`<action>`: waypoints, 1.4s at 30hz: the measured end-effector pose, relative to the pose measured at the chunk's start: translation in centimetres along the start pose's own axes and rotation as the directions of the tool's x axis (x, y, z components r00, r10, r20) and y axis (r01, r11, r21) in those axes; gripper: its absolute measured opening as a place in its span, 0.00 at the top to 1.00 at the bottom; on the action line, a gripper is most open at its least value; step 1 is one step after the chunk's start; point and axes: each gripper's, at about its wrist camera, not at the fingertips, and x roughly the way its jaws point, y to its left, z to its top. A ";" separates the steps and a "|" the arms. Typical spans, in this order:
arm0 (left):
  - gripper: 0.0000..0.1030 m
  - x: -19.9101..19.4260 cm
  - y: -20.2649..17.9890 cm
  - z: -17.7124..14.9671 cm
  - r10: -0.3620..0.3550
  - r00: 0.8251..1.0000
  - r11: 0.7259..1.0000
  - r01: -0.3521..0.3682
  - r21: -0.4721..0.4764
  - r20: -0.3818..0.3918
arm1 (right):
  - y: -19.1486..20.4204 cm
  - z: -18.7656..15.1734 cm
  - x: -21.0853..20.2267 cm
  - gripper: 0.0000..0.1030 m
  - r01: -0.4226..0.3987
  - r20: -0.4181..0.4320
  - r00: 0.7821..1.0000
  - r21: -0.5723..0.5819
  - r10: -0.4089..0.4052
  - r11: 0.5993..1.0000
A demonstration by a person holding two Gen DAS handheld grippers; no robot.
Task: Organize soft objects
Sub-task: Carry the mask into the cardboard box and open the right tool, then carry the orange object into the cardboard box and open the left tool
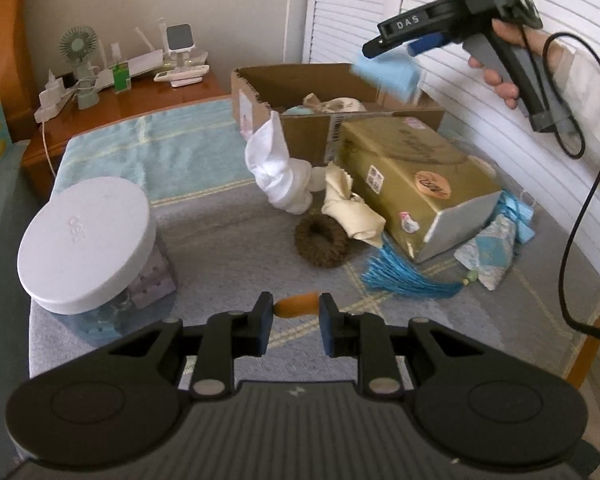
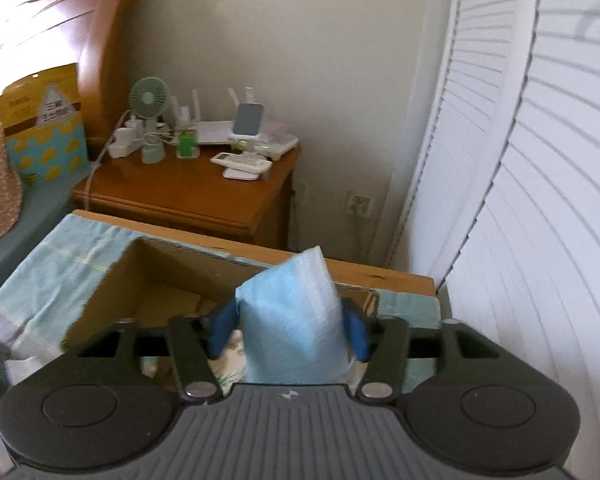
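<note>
My right gripper (image 2: 288,330) is shut on a light blue soft pack (image 2: 292,320) and holds it above the open cardboard box (image 2: 112,288). The left wrist view shows the same pack (image 1: 388,74) in that gripper (image 1: 392,48) over the box (image 1: 300,128), which holds some cloth items. My left gripper (image 1: 295,320) is open low over the table, with a small orange object (image 1: 298,305) lying between its fingertips. A white knotted cloth (image 1: 280,168), a cream cloth (image 1: 348,208), a brown scrunchie (image 1: 320,240), a blue tassel (image 1: 404,276) and a patterned pouch (image 1: 488,248) lie on the grey cloth.
A gold box (image 1: 416,176) lies tilted in front of the cardboard box. A jar with a white lid (image 1: 84,236) stands at the left. A wooden nightstand (image 2: 196,188) with a fan and gadgets is behind. White louvred doors (image 2: 540,160) run along the right.
</note>
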 end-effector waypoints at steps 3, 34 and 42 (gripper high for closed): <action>0.78 0.1 -0.1 0.2 0.002 1.000 1.000 -0.002 0.006 -0.001 | -0.5 -0.6 0.2 0.11 0.000 -0.004 1.000 0.032 0.000 1.000; 0.78 1.4 -4.4 13.6 -0.001 0.990 0.985 -0.023 0.171 0.144 | 3.6 -15.1 -15.8 0.00 -0.006 0.030 1.000 0.055 0.004 0.998; 0.57 6.3 -4.1 18.3 0.078 0.985 0.982 -0.102 0.158 0.151 | 3.0 -15.4 -16.4 0.00 -0.008 0.041 0.999 0.062 0.005 0.998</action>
